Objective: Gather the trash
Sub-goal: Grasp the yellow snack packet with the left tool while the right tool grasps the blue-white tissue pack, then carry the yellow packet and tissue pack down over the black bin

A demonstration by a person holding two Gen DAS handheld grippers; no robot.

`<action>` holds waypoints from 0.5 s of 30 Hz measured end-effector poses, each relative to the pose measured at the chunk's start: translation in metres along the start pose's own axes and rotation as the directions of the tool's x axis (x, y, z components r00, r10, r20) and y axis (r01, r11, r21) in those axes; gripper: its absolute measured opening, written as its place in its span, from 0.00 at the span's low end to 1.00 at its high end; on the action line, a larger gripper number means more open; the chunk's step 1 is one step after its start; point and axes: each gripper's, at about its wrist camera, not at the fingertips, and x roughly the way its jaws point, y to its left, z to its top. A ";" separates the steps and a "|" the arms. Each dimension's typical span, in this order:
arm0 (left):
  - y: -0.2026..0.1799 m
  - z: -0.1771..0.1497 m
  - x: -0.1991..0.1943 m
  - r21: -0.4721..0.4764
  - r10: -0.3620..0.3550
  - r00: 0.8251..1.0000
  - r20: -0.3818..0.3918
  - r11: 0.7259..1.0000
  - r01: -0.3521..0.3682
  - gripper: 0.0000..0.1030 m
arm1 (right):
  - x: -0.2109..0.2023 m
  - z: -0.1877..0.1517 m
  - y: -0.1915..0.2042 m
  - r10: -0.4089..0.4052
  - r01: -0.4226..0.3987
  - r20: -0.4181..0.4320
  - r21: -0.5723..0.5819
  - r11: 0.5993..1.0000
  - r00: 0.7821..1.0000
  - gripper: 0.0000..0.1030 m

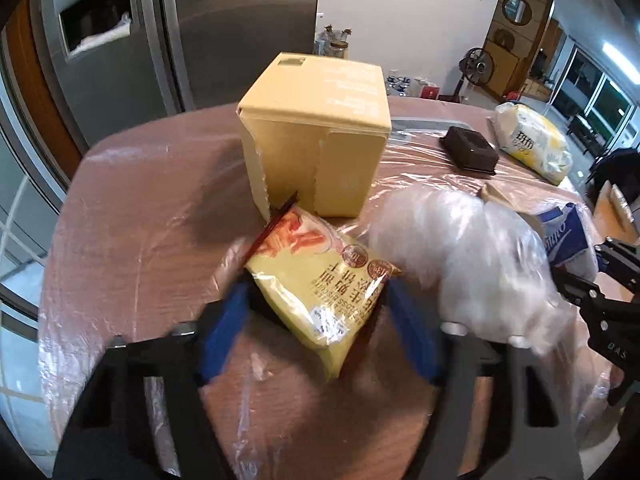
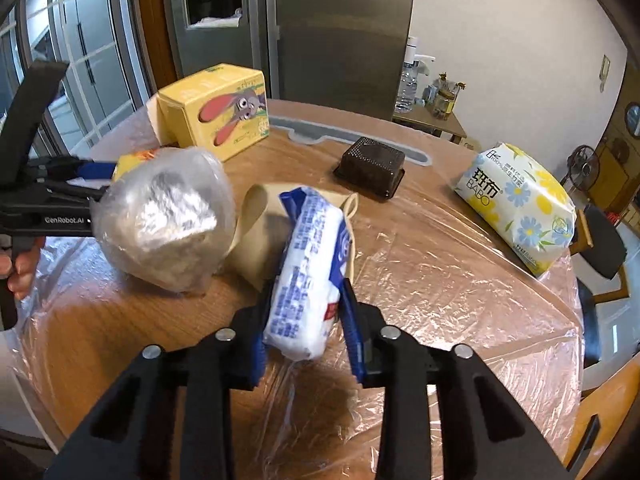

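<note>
My left gripper (image 1: 316, 292) is shut on a yellow snack packet (image 1: 320, 280) and holds it above the table. My right gripper (image 2: 306, 292) is shut on a blue and white wrapper (image 2: 308, 260); it also shows in the left wrist view (image 1: 568, 240). A crumpled clear plastic bag (image 2: 160, 216) lies on the table between the two grippers and shows in the left wrist view (image 1: 460, 264). A beige paper piece (image 2: 260, 236) lies behind the wrapper.
A yellow cardboard box (image 1: 316, 132) stands on the round, film-covered wooden table (image 2: 440, 280). A dark plastic tray (image 2: 370, 168) and a tissue pack (image 2: 516, 204) lie farther back. A steel fridge (image 2: 320, 20) stands behind the table.
</note>
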 end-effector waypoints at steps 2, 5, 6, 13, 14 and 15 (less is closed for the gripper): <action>0.002 -0.002 -0.003 -0.013 -0.027 1.000 0.002 1.000 0.027 0.62 | -0.003 -0.001 -0.001 0.011 -0.011 0.004 0.010 1.000 1.000 0.28; 0.001 -0.005 -0.007 -0.012 -0.038 0.999 0.008 0.999 0.038 0.60 | -0.008 -0.004 -0.001 0.023 -0.023 0.012 0.018 1.000 1.000 0.27; 0.001 -0.006 -0.010 -0.011 -0.041 0.999 0.011 0.999 0.041 0.59 | -0.009 -0.004 -0.001 0.025 -0.025 0.013 0.019 0.999 1.000 0.27; 0.002 -0.020 -0.027 -0.012 -0.063 0.998 0.014 0.998 0.064 0.57 | -0.017 -0.003 -0.002 0.036 -0.036 0.027 0.017 0.999 0.999 0.26; 0.002 -0.022 -0.030 -0.016 -0.063 0.998 0.021 0.998 0.063 0.57 | -0.018 -0.003 -0.002 0.038 -0.039 0.030 0.016 0.999 0.999 0.26; 0.003 -0.023 -0.032 -0.020 -0.063 0.998 0.023 0.998 0.064 0.57 | -0.020 -0.003 -0.002 0.041 -0.042 0.033 0.017 0.999 0.999 0.26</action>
